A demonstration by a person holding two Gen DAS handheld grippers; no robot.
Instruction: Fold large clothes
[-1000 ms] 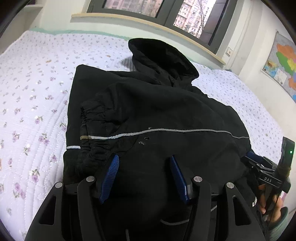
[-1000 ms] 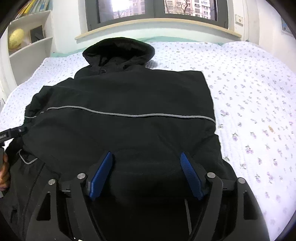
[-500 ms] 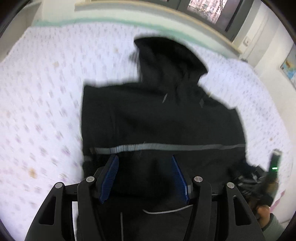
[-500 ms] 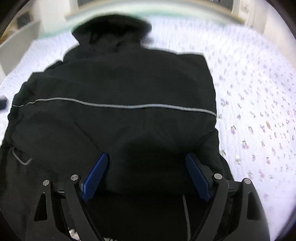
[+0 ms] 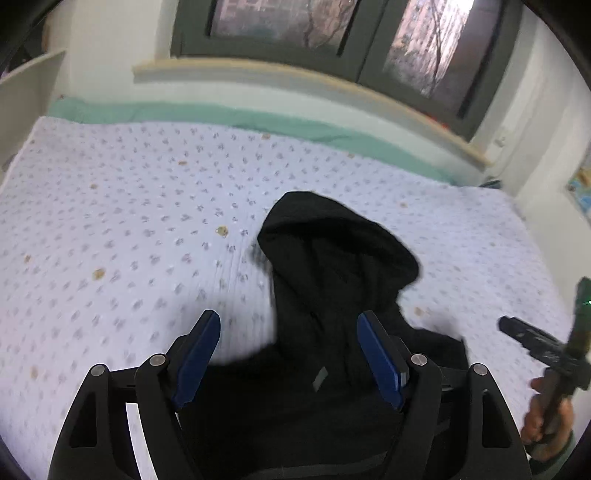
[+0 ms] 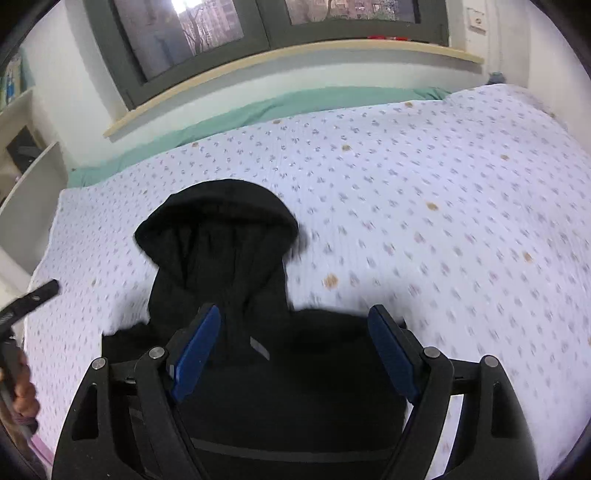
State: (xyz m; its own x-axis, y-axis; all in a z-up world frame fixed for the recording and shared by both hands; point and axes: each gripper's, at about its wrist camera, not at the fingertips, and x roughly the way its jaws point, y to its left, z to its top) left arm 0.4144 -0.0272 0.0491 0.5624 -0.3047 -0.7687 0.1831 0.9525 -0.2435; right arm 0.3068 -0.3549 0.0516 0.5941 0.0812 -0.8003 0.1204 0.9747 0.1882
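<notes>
Both your grippers angle down over the black jacket point(image 5: 332, 295) on the bed point(image 5: 129, 221). The left gripper point(image 5: 288, 354) has just been opening and grips nothing; the right gripper point(image 6: 295, 354) gapes wide, empty too.

Black hooded jacket point(image 5: 332, 288), floral bedspread point(image 5: 129, 221), window point(image 5: 332, 26)

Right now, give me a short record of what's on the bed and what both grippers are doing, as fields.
garment: black hooded jacket, lying on the bed
hood: hood points toward the window, spread out on the bedspread
surface: white floral bedspread over a green sheet
left gripper: left gripper open, jaws just widened, nothing pinched, above the jacket
right gripper: right gripper open, nothing pinched, above the jacket
background: window with a sill behind the bed
</notes>
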